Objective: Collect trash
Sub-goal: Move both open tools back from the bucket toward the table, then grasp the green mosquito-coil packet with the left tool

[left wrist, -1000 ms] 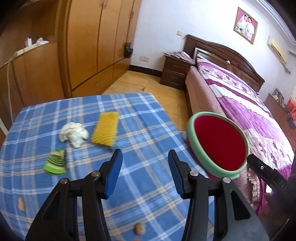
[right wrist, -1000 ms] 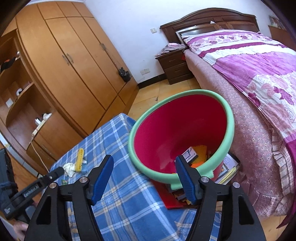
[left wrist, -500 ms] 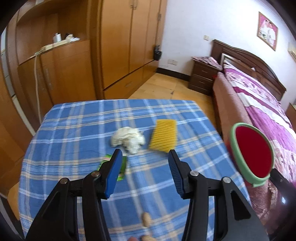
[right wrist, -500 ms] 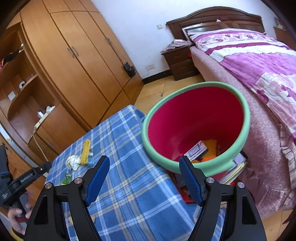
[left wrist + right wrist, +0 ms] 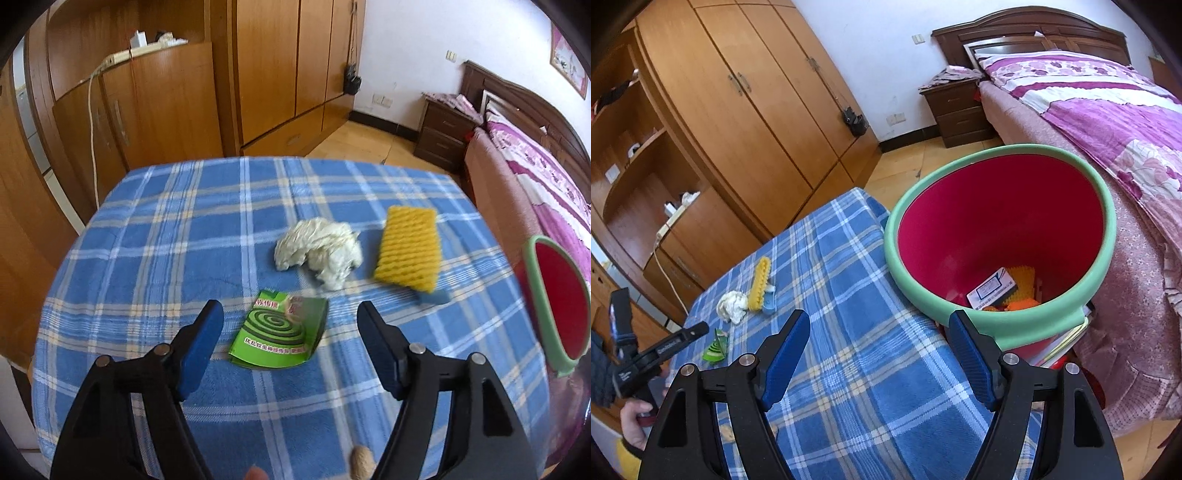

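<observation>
A green mosquito-coil packet point(image 5: 280, 334) lies flat on the blue plaid tablecloth point(image 5: 166, 236). My left gripper point(image 5: 290, 319) hovers right over it, its jaws opening, the packet between the fingers but untouched. Beyond lie a crumpled white tissue point(image 5: 321, 251) and a yellow foam net point(image 5: 410, 253). The red bin with a green rim point(image 5: 1004, 236) stands off the table's right edge, with some trash inside. My right gripper point(image 5: 879, 332) is open and empty near the bin's rim. In the right wrist view the packet point(image 5: 716, 347), tissue point(image 5: 732, 304) and foam net point(image 5: 759, 282) lie far left.
A peanut shell point(image 5: 360, 463) lies on the cloth at the near edge. A small blue object point(image 5: 770, 302) rests beside the foam net. Wooden wardrobes point(image 5: 280, 70) stand behind the table, a bed point(image 5: 1108, 122) to the right. A person's hand point(image 5: 631, 424) holds the left gripper's handle.
The left gripper has swung left and down toward the green packet and its jaws have spread wider. The right gripper has drawn back a little from the bin.
</observation>
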The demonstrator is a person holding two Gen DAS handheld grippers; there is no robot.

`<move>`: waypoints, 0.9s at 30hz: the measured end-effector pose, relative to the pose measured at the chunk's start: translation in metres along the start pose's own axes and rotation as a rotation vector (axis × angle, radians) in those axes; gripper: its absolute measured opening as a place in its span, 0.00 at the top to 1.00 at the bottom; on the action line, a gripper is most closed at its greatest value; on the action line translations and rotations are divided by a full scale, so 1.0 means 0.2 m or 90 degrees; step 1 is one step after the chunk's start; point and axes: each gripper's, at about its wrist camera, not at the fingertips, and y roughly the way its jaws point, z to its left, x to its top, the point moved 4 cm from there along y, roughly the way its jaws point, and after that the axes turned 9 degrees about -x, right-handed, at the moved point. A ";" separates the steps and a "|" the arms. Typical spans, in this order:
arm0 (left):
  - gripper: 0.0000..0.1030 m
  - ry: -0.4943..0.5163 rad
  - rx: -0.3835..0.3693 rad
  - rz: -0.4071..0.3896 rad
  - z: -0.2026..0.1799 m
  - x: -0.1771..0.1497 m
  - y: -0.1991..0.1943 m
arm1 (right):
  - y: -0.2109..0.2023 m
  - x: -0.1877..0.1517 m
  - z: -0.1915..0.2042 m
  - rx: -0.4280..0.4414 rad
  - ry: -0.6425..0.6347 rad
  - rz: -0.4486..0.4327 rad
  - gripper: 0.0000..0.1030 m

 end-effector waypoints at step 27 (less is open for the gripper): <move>0.54 -0.023 -0.030 0.007 0.16 0.02 0.11 | 0.20 -0.01 0.36 0.004 -0.108 0.052 0.24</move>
